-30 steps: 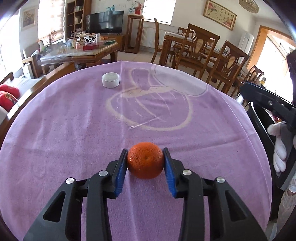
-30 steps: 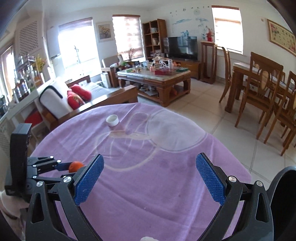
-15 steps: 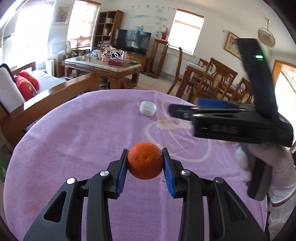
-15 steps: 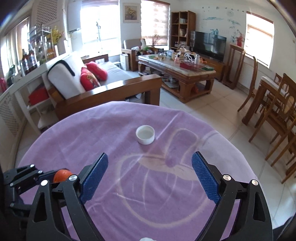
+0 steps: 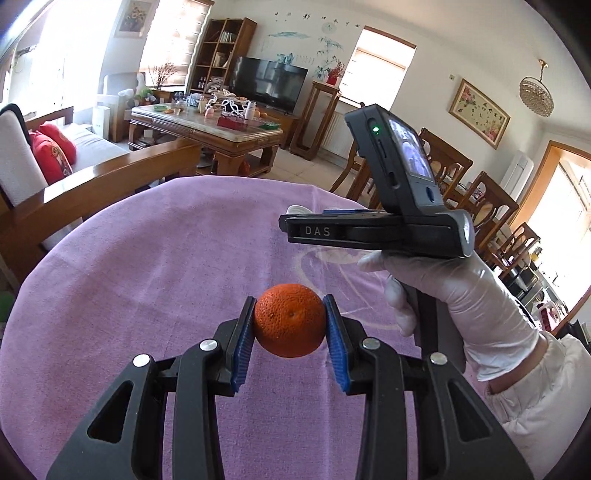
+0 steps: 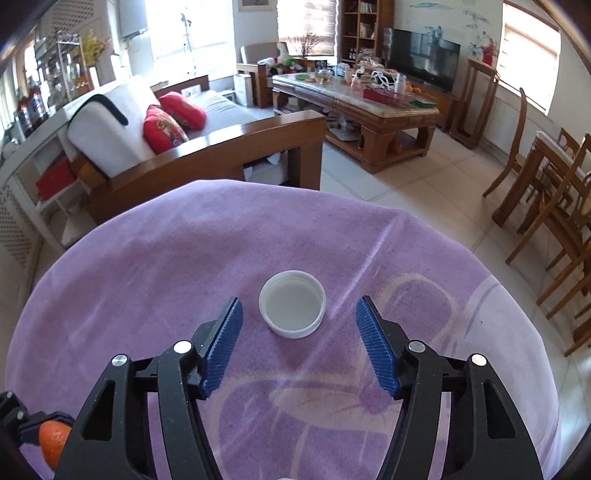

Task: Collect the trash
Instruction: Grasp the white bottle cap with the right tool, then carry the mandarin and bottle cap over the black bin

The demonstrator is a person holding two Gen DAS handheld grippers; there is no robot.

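Home living-dining room, sofa (image 6: pixel 122 122) with red cushions (image 6: pixel 162 129), television (image 6: pixel 421 62), wooden coffee table (image 6: pixel 369 110), dining chairs (image 6: pixel 561 206)

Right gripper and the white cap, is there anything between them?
No. In the right wrist view, only bare purple cloth lies between the open right gripper and the white cap.

Bright daylit living room, pale tiled floor (image 6: pixel 424 192). Wooden-framed sofa (image 6: pixel 221 147) with white cushions and red pillows (image 6: pixel 173 118) behind the tabletop's purple cloth (image 6: pixel 184 258). Cluttered wooden coffee table (image 6: pixel 369 110), black flat-screen television (image 6: pixel 421 62), wooden bookshelf (image 6: pixel 362 29), wooden dining chairs (image 6: pixel 554 199) at right.
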